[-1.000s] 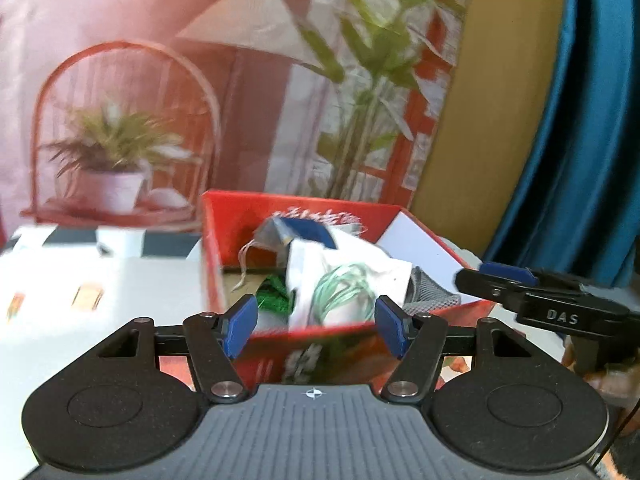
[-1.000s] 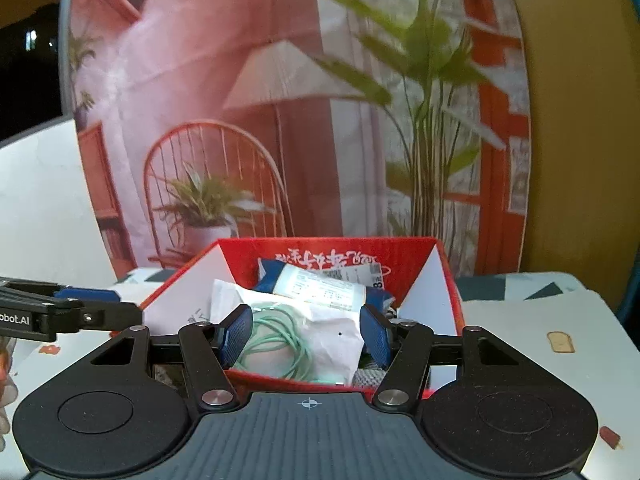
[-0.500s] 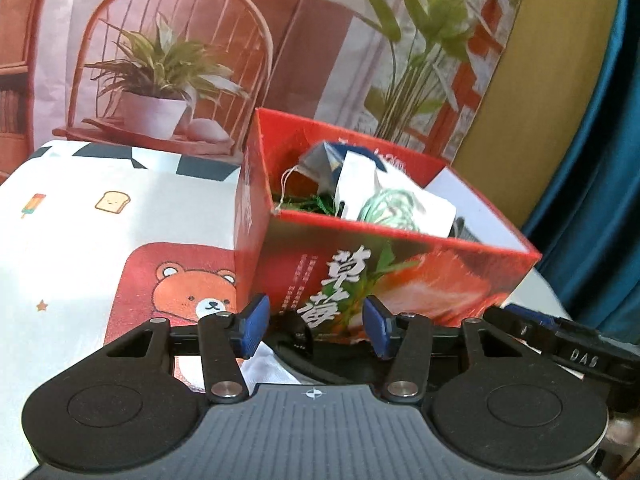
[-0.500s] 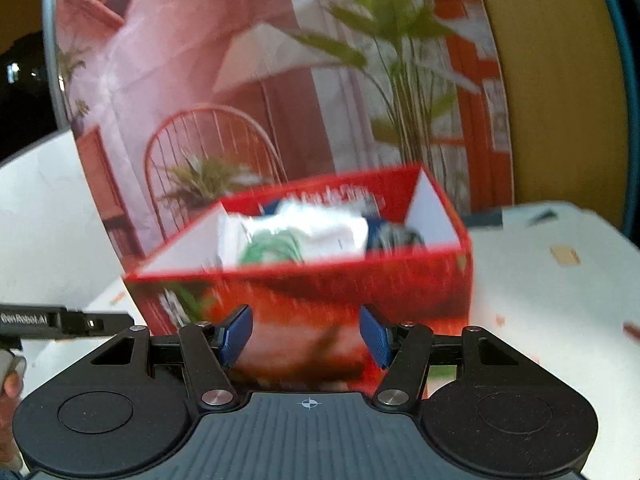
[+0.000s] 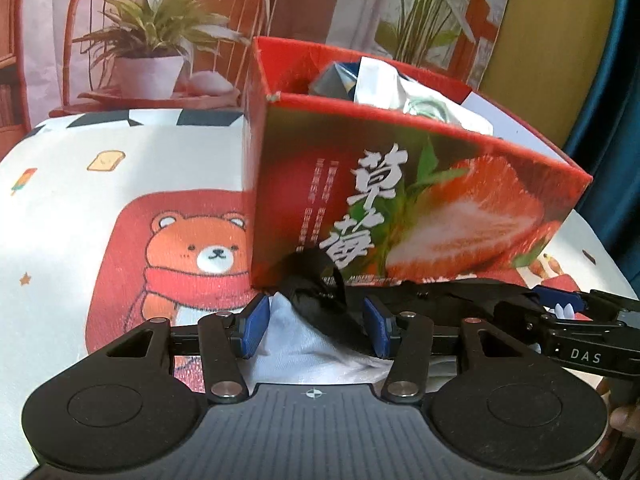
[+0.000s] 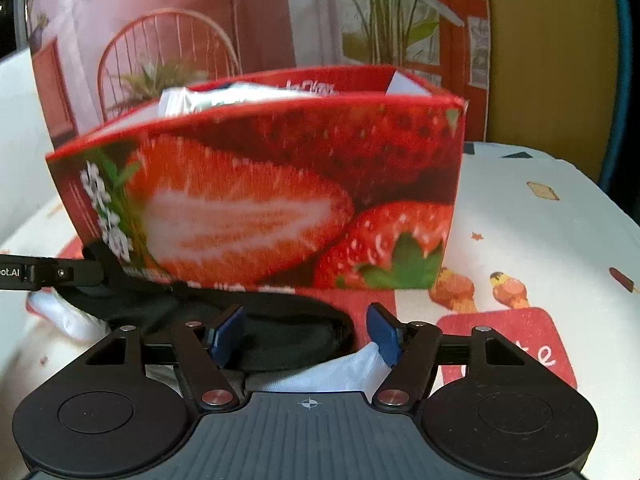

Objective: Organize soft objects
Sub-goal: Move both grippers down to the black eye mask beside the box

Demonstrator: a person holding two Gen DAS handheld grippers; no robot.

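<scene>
- The left wrist view looks forward and downward along the left gripper (image 5: 316, 326), low over the bench (image 5: 60, 240), close to the near left corner of the strawberry box (image 5: 400, 208).
- The right wrist view looks the same way along the right gripper (image 6: 306, 334), close to the box's (image 6: 260, 200) long front wall.
- Both share the box, the black strap (image 5: 320, 292) and white cloth (image 5: 304, 344) before it, and the backdrop (image 5: 160, 32); each view catches the other gripper at its edge.
</scene>
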